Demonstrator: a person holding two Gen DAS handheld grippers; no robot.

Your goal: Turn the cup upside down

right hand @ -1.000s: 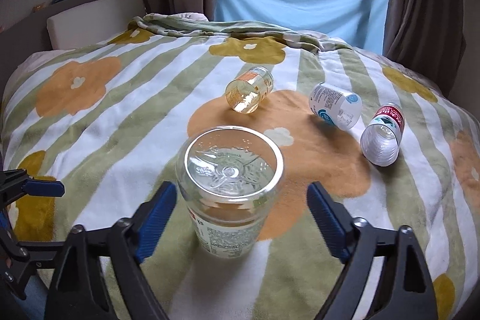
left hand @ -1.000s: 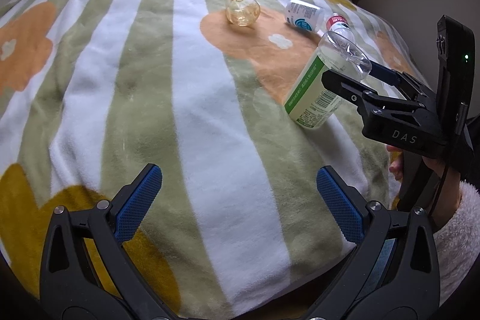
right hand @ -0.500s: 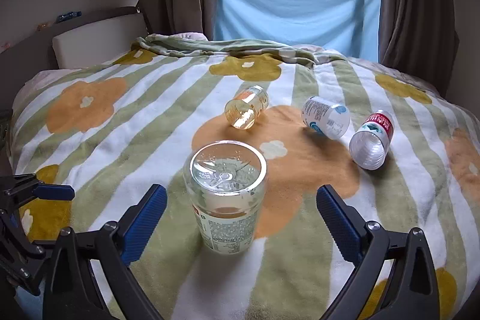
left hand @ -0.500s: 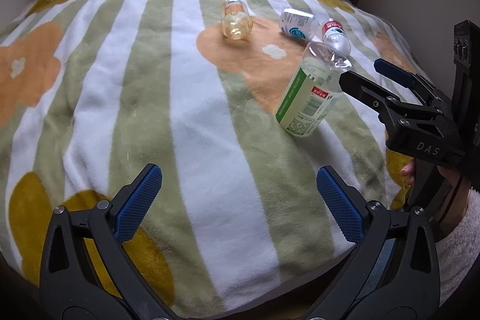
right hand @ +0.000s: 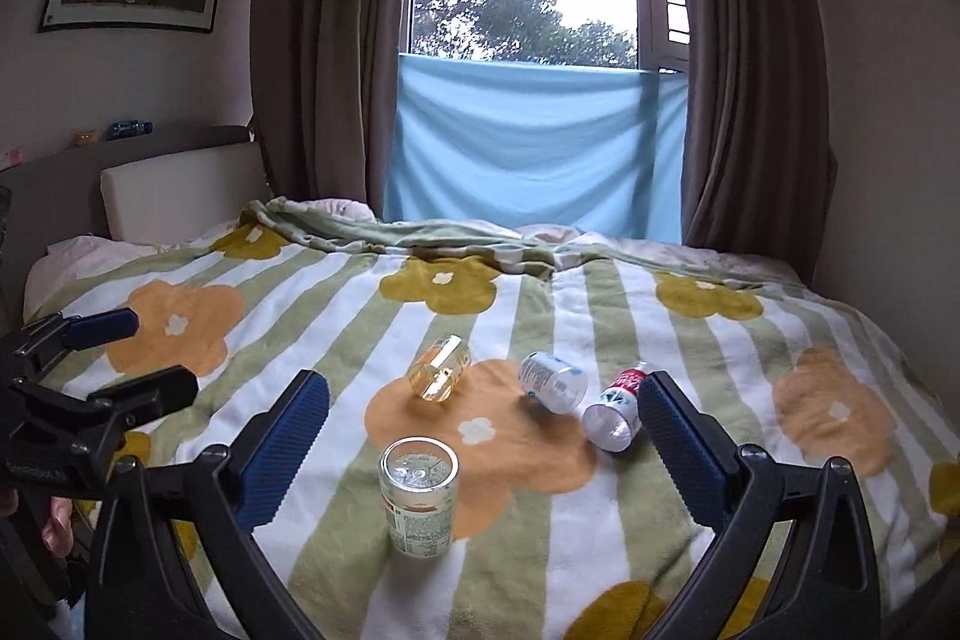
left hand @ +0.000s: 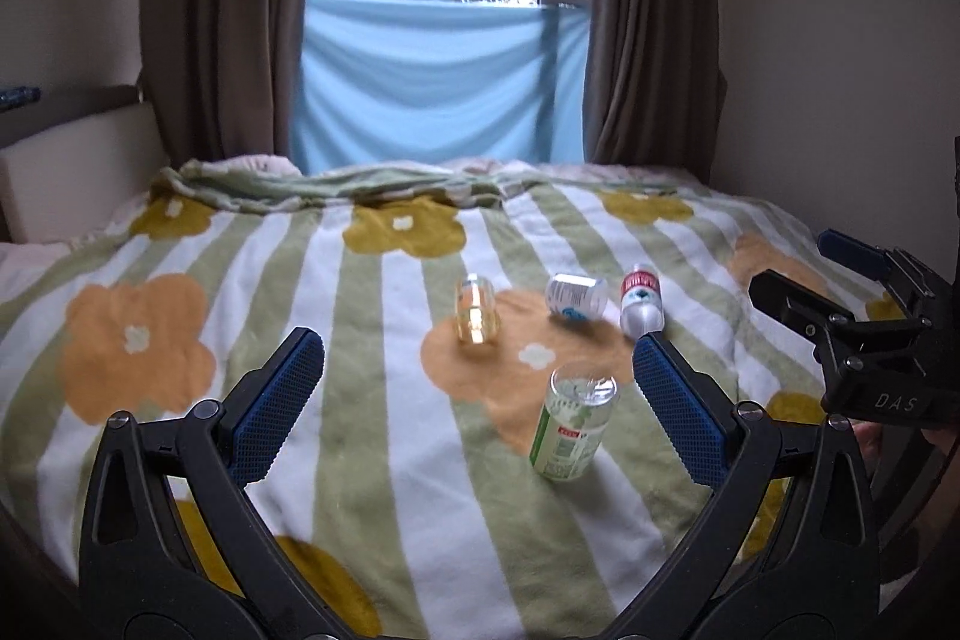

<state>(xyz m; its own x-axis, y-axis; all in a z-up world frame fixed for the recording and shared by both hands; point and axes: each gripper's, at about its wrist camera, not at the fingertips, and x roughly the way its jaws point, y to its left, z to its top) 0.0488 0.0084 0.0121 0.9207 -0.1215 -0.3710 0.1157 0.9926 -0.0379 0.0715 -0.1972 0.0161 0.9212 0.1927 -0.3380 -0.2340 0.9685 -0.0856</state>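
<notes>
A clear plastic cup with a green and white label (left hand: 574, 423) stands upside down on the flowered blanket (left hand: 372, 436), its flat base on top; it also shows in the right wrist view (right hand: 419, 496). My right gripper (right hand: 483, 454) is open and empty, drawn back from the cup; it appears at the right edge of the left wrist view (left hand: 840, 280). My left gripper (left hand: 477, 406) is open and empty, well short of the cup; it appears at the left of the right wrist view (right hand: 114, 358).
Three more cups lie on their sides further back: a clear yellowish one (right hand: 439, 369), a white and blue one (right hand: 552, 381) and a red-labelled one (right hand: 615, 409). A headboard (right hand: 174, 187) is to the left; curtains and a window (right hand: 528, 10) are behind the bed.
The right gripper has let go of the green-labelled cup and pulled back. Both grippers have withdrawn and tilted up, so the whole bed and window now show.
</notes>
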